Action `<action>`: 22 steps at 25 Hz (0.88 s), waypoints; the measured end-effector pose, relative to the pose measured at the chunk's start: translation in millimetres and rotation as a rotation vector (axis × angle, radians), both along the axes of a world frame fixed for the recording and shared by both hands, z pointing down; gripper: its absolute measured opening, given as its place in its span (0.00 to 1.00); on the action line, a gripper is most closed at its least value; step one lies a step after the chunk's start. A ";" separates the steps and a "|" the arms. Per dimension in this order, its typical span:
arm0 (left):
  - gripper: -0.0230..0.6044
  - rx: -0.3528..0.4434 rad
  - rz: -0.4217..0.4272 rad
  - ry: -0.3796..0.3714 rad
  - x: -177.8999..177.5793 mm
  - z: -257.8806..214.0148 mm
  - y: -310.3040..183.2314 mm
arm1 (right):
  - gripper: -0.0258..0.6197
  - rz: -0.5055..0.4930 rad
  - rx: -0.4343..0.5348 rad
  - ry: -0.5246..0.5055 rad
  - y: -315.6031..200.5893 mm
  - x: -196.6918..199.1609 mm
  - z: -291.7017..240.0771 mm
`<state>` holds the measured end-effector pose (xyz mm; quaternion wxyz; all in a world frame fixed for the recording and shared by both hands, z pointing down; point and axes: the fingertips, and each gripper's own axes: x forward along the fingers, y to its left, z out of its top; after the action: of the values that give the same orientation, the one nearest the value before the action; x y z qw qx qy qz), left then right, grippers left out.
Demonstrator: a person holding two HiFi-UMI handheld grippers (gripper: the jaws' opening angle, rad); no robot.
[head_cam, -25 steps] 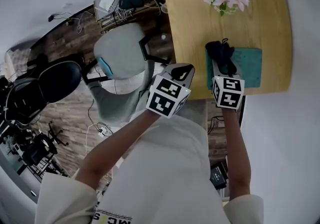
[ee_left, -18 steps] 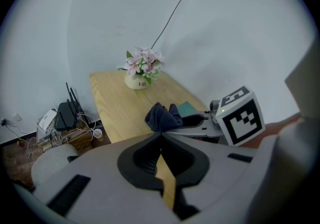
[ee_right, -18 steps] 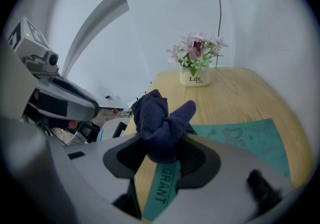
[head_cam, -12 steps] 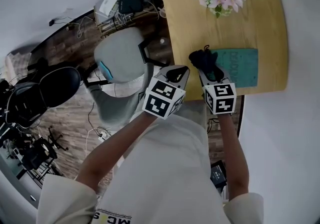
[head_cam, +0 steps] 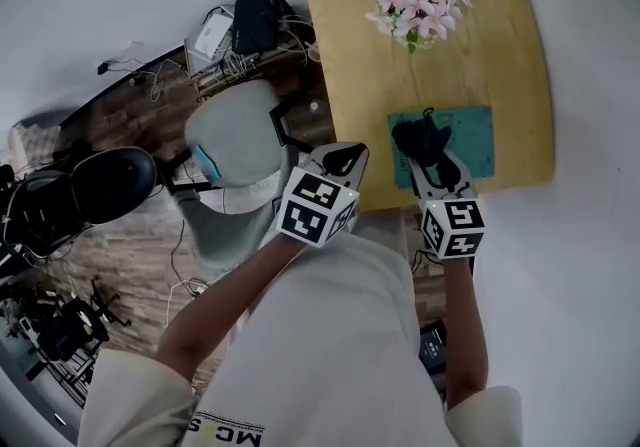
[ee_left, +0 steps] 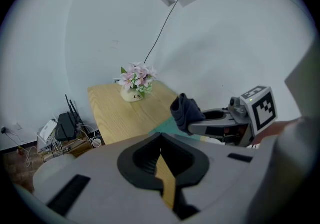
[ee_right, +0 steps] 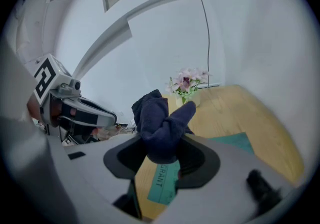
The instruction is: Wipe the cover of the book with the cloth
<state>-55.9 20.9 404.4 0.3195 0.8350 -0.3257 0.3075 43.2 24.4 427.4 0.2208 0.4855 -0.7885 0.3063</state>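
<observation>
A teal book (head_cam: 472, 135) lies near the front edge of the wooden table (head_cam: 500, 45). My right gripper (head_cam: 432, 157) is shut on a bunched dark blue cloth (head_cam: 420, 139), which rests over the book's left part. In the right gripper view the cloth (ee_right: 160, 123) bulges out of the jaws, with the book (ee_right: 163, 184) below it. My left gripper (head_cam: 343, 157) hovers at the table's front-left edge, left of the book, shut and holding nothing. The left gripper view shows the cloth (ee_left: 186, 109) and a strip of the book (ee_left: 165, 127).
A pot of pink flowers (head_cam: 412, 3) stands at the back of the table. A grey chair (head_cam: 238, 135) sits left of the table. A router and cables (head_cam: 255, 5) lie on the floor, and a black chair (head_cam: 100, 180) is further left.
The right gripper drew the cloth off towards the book's left edge, then pushed it back over the cover. The left gripper stayed by the table's front edge.
</observation>
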 end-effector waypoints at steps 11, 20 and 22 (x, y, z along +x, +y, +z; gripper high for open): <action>0.05 0.200 0.009 0.066 8.5 -81.6 -18.3 | 0.31 0.183 0.201 0.070 22.4 96.2 -96.8; 0.05 0.397 0.015 0.107 3.7 -156.3 -11.6 | 0.31 0.391 0.382 0.064 77.5 138.4 -162.9; 0.05 0.420 0.012 0.105 2.2 -163.1 -8.0 | 0.31 0.412 0.415 0.066 83.2 140.3 -168.4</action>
<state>-53.7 12.9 241.2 0.1530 0.9001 -0.3605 0.1910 183.5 107.6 259.0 0.0754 0.6798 -0.7115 0.1611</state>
